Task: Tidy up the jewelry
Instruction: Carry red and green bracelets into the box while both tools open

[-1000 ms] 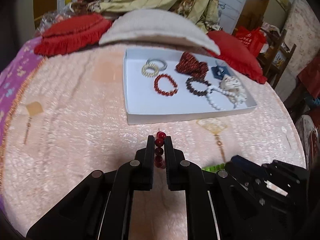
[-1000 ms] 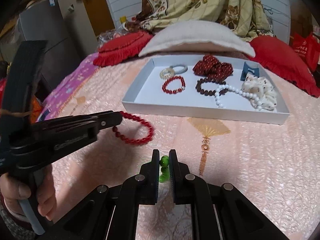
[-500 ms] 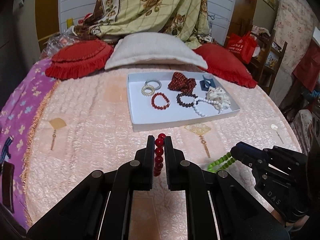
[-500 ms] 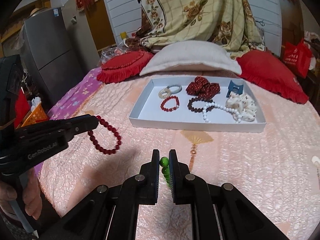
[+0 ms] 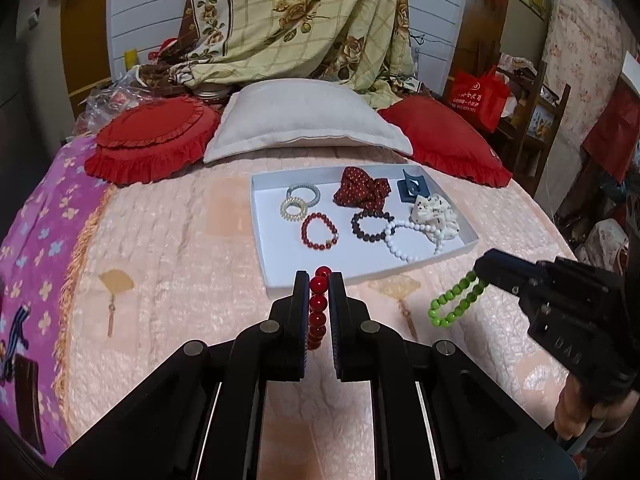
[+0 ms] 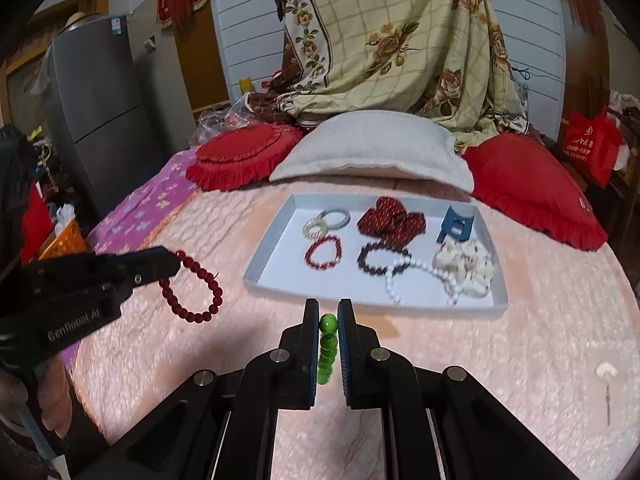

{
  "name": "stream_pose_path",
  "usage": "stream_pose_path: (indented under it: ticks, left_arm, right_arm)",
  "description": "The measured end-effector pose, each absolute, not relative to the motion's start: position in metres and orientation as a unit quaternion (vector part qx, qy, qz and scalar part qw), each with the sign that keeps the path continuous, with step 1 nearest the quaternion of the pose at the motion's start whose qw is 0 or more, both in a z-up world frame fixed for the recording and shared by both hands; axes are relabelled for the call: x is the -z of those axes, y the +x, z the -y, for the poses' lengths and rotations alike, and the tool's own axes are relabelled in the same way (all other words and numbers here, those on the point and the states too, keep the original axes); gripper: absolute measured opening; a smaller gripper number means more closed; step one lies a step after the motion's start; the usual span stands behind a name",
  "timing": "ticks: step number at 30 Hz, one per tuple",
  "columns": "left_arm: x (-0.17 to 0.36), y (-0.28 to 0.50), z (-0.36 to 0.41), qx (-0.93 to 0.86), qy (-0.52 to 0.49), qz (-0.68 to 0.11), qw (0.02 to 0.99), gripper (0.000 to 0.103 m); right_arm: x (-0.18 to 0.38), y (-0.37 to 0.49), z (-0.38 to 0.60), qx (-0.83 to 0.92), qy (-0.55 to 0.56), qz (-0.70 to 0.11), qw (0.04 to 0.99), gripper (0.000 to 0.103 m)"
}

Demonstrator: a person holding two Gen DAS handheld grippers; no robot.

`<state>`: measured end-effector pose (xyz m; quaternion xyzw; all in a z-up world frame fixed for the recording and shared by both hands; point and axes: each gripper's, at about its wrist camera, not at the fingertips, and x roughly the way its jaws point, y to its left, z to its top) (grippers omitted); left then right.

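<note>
Both tools are held above the pink bedspread (image 5: 168,248), tilted down toward it and side by side. The left tool (image 5: 319,280) is clamped on a red bead bracelet (image 5: 318,308); seen from the right wrist camera, its loop (image 6: 192,286) hangs free below the tip, clear of the bedspread. The right tool (image 6: 328,308) is clamped on a green bead bracelet (image 6: 326,354), which dangles off its tip (image 5: 456,300) to the right of the left tool. A hand (image 5: 588,412) grips the right tool's handle.

Just ahead of both tools lies a shallow white tray (image 5: 276,280) on the bed. In it are two spiral hair ties (image 5: 298,202), a smaller red bead bracelet (image 5: 319,231), a dark bead bracelet (image 5: 371,225), a white bead bracelet (image 5: 404,240), a dark red dotted scrunchie (image 5: 362,190), a cream scrunchie (image 5: 434,216) and a blue hair claw (image 5: 412,190). Beyond the tray rest a beige pillow (image 5: 304,120) and red cushions (image 5: 148,140).
</note>
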<state>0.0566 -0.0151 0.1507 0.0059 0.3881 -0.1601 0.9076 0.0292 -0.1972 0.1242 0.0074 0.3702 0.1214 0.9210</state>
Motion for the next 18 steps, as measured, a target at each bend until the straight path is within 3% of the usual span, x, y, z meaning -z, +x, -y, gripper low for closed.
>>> stream_pose_path:
  ticks: [9,18]
  left_arm:
    - [-0.142,0.127,0.034,0.163,0.033,-0.4,0.901,0.008]
    - [-0.09,0.185,0.04,0.158,-0.013,-0.461,0.873,0.008]
  right_arm:
    - [-0.121,0.095,0.211,-0.103,0.018,-0.392,0.914,0.009]
    - [-0.085,0.149,0.203,-0.107,0.046,-0.429,0.896,0.009]
